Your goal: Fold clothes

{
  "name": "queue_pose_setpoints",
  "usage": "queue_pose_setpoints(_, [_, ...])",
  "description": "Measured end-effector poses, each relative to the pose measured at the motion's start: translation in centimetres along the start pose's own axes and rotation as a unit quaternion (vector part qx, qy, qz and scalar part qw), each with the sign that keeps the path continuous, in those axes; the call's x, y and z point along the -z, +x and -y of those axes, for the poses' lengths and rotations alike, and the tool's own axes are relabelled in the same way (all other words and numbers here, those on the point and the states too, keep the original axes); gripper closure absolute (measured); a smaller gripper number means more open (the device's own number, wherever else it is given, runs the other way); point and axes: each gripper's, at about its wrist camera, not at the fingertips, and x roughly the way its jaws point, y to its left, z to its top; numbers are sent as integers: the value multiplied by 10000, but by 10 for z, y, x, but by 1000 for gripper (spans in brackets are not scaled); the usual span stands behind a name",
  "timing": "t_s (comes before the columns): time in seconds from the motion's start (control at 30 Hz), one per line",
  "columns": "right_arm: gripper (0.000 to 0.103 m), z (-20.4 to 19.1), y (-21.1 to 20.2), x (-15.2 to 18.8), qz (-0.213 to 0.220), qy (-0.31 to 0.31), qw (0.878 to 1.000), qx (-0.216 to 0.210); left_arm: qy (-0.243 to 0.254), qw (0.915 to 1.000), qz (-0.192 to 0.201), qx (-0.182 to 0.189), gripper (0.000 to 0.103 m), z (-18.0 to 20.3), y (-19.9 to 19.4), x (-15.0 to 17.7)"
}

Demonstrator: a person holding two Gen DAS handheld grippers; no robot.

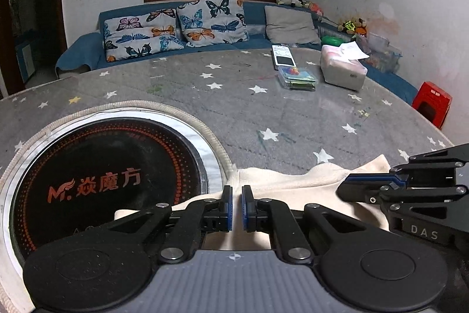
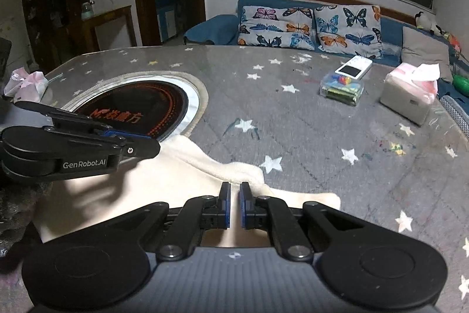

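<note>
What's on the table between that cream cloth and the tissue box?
Between the cream cloth and the tissue box, the right wrist view shows only bare star-patterned table cover.
</note>
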Motion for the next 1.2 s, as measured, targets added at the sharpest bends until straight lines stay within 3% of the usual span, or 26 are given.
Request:
queue_pose_setpoints(0.27, [90, -11, -36, 2, 179, -249, 9994, -174, 76, 9997, 206, 91, 94, -1, -36, 10])
queue_pose_setpoints(0.33, [83, -15, -46, 7, 177, -337, 9989, -269, 100, 9996, 242, 117, 94, -1, -47, 15])
queue_pose_setpoints(0.53, [78, -22, -73, 26, 151, -341, 9985, -413, 71, 9995, 296, 99, 91, -8, -77, 35])
queue_pose_setpoints(0.83, [78, -25, -94, 50, 118, -169, 9991, -378, 39, 9995, 322, 1, 91, -13, -102, 61])
queue_pose_setpoints(1.2, [78, -21, -93, 66, -48, -135, 9995, -293, 87, 9996, 246, -131, 91, -14, -102, 76])
